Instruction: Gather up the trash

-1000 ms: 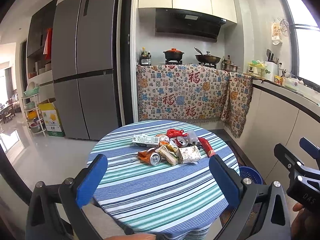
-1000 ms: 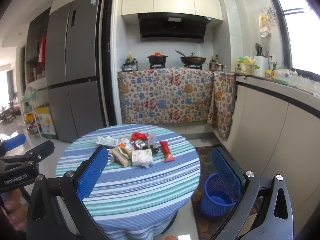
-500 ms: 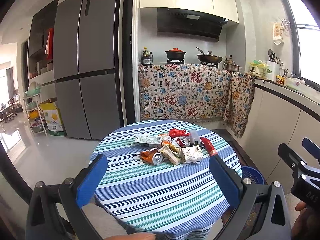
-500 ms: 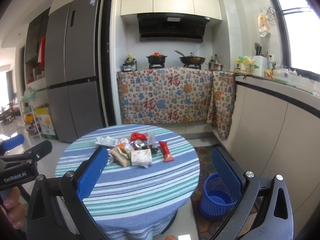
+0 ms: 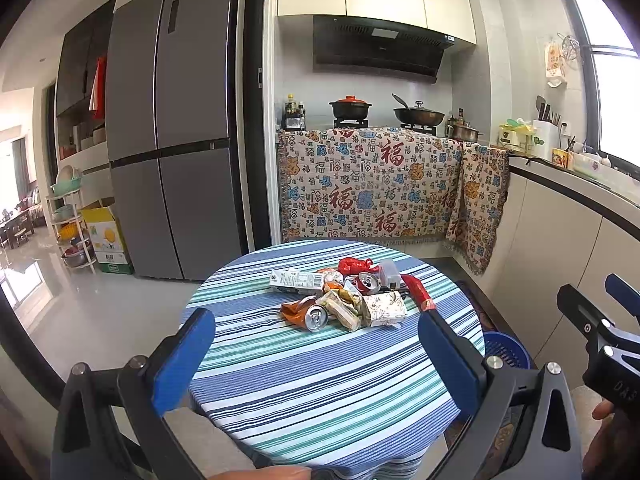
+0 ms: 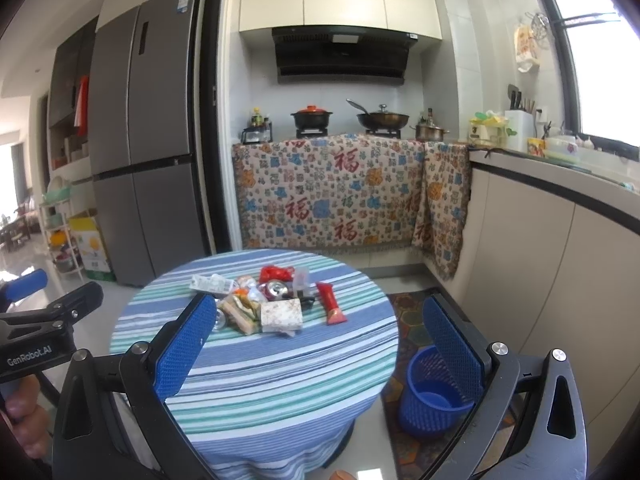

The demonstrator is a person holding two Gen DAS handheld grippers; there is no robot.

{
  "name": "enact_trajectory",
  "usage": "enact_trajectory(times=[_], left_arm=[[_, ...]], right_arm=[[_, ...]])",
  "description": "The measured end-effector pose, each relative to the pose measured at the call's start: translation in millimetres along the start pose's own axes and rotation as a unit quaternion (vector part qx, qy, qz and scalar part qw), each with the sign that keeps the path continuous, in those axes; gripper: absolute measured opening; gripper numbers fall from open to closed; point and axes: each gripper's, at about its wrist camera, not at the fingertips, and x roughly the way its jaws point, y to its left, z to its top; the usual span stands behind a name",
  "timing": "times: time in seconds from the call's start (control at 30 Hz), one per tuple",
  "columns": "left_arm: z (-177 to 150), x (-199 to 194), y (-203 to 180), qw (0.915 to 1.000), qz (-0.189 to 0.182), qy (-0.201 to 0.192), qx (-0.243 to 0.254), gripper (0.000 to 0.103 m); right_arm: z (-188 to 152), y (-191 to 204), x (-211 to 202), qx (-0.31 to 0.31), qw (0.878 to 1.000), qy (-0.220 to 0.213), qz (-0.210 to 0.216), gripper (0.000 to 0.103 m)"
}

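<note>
A heap of trash (image 5: 344, 296) lies in the middle of a round table with a striped cloth (image 5: 320, 380): a white carton (image 5: 296, 281), crushed cans (image 5: 316, 317), a patterned box (image 5: 384, 309), a red wrapper (image 5: 416, 291) and a red bag (image 5: 352, 266). The same heap (image 6: 272, 300) shows in the right wrist view, with the red wrapper (image 6: 330, 303) at its right. A blue waste basket (image 6: 432, 392) stands on the floor right of the table. My left gripper (image 5: 316, 364) is open, short of the heap. My right gripper (image 6: 316, 348) is open too, holding nothing.
A grey fridge (image 5: 172, 128) stands behind on the left. A counter draped with patterned cloth (image 5: 376, 188) carries pots at the back. Cabinets (image 6: 560, 260) run along the right. A rug (image 6: 412, 320) lies under the basket, and a shelf rack (image 5: 68, 224) is far left.
Both grippers have shifted slightly; the table and trash sit a touch nearer and more to the right in the left view. Both stay open.
</note>
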Motion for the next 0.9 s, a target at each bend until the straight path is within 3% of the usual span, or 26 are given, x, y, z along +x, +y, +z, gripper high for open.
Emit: enact_trajectory(times=[0.9], left_arm=[[-7.0,27.4,4.7,0.9996,0.014,0.025,0.007,0.103]], right_arm=[[-11.4,-3.1,22.2,0.006,1.000,0.019,0.000,0.103]])
